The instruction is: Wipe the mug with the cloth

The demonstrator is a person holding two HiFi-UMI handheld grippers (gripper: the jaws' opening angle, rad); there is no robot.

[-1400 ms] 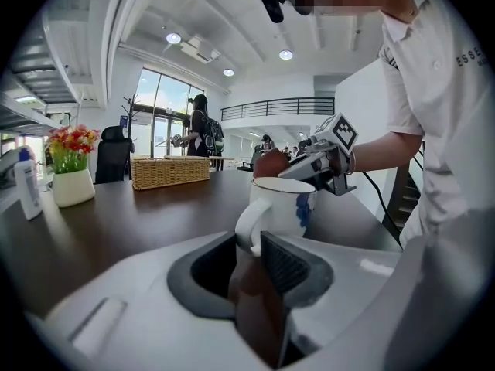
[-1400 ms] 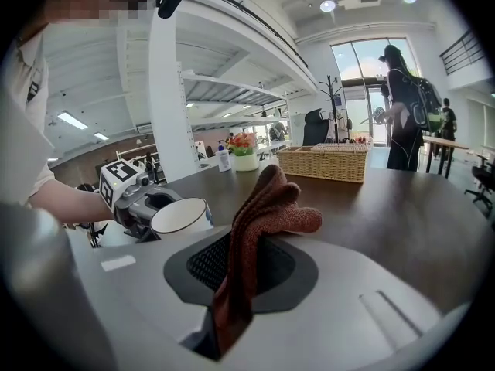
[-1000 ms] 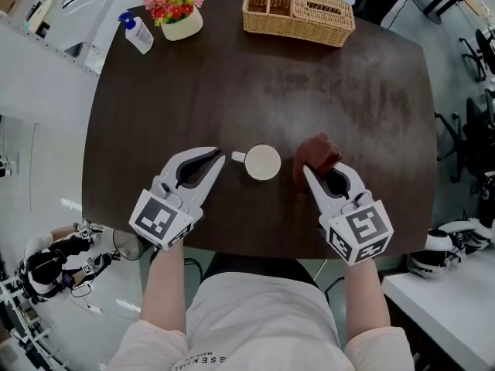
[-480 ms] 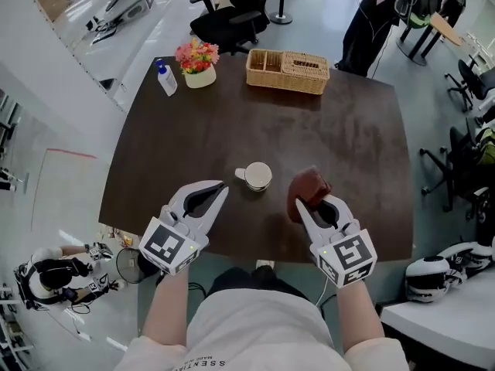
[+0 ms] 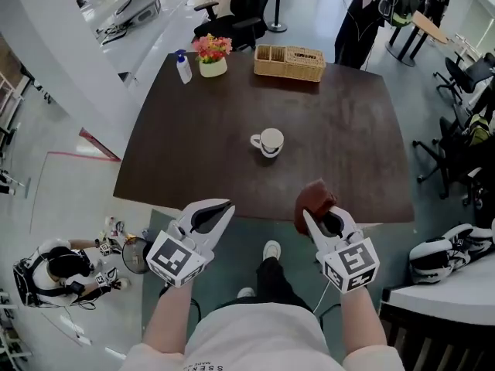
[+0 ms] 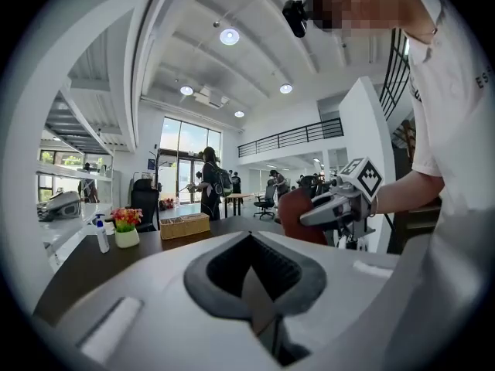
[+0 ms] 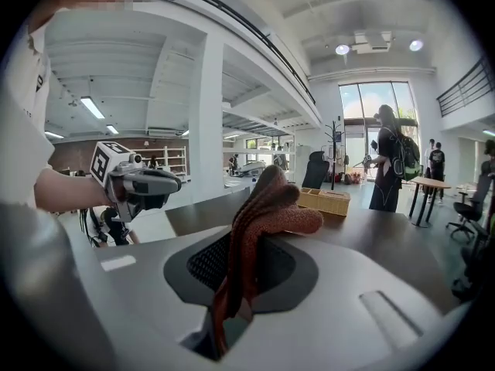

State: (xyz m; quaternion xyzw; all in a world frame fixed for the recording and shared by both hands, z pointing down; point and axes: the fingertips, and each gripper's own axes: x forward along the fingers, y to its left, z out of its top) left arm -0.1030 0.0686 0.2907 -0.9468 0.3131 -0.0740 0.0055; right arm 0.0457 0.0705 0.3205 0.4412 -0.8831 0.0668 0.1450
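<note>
So the white mug [image 5: 268, 142] sat upright near the middle of the dark brown table [image 5: 193, 145], handle sticking out toward the person's left, with nothing touching it. The cloth [image 5: 313, 201], a reddish-brown knit rag, wasn't anywhere near it. It was bunched up and pinched in the right gripper [image 5: 309, 216], whose jaws were clamped on a fold with the rest flopping over the top. That gripper was held at the near edge of the table, well apart from the mug. The left gripper [image 5: 227, 205] was off the table too, out over the floor on the person's side. Its jaws were closed tip to tip with nothing between them, pretty clear from its own view. The two grippers were about level with each other, with a gap between them.

Way at the far end of the table were a wicker basket [image 5: 289, 62], a little pot of flowers [image 5: 212, 56] and a pump bottle [image 5: 183, 66] just beside it. Someone in dark clothes [image 5: 363, 18] stood past the far edge
</note>
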